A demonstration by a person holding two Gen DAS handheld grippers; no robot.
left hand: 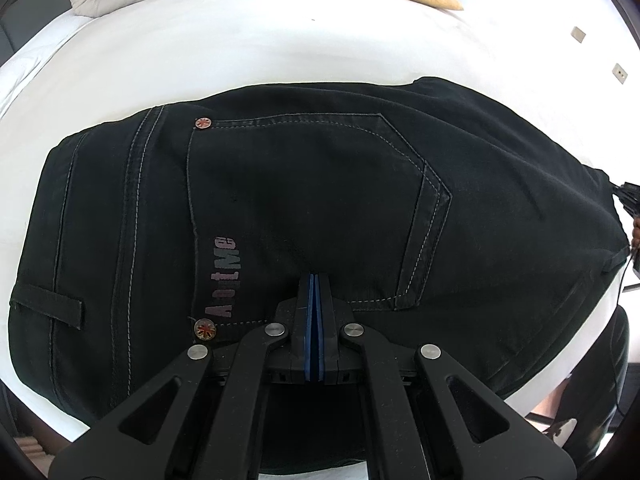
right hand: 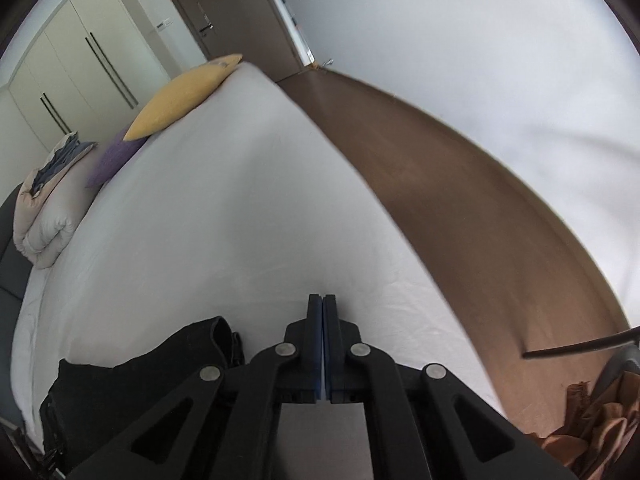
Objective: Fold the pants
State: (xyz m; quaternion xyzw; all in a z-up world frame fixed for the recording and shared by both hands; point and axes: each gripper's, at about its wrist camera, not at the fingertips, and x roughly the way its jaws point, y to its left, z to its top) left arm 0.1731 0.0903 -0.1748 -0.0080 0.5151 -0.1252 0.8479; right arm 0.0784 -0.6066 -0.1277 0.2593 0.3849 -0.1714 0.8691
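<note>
On the bed point(left hand: 280, 52), black pants point(left hand: 320, 200) lie folded, pocket up. Left gripper point(left hand: 315, 280) over them, fingers together, empty. Right gripper point(right hand: 323, 300) likewise closed; pants at its 8 o'clock.

Bedroom, bright even light. Bed point(right hand: 224, 208) with a plain white sheet filled most of both views. At its far end lay a yellow pillow point(right hand: 180, 100), a purple pillow point(right hand: 114, 160) beside it, then a rolled cream duvet point(right hand: 44, 220) with a bluish cloth on top. Cream wardrobe point(right hand: 84, 68) with long dark handles stood behind the bed. Brown door point(right hand: 236, 16) with a lever handle was shut, beside the wardrobe. White wall point(right hand: 460, 60) ran along a brown wood floor point(right hand: 460, 216). Two small wall plates point(left hand: 578, 34) showed in the left wrist view. Orange-brown fabric point(right hand: 600, 432) sat at the lower right edge.
</note>
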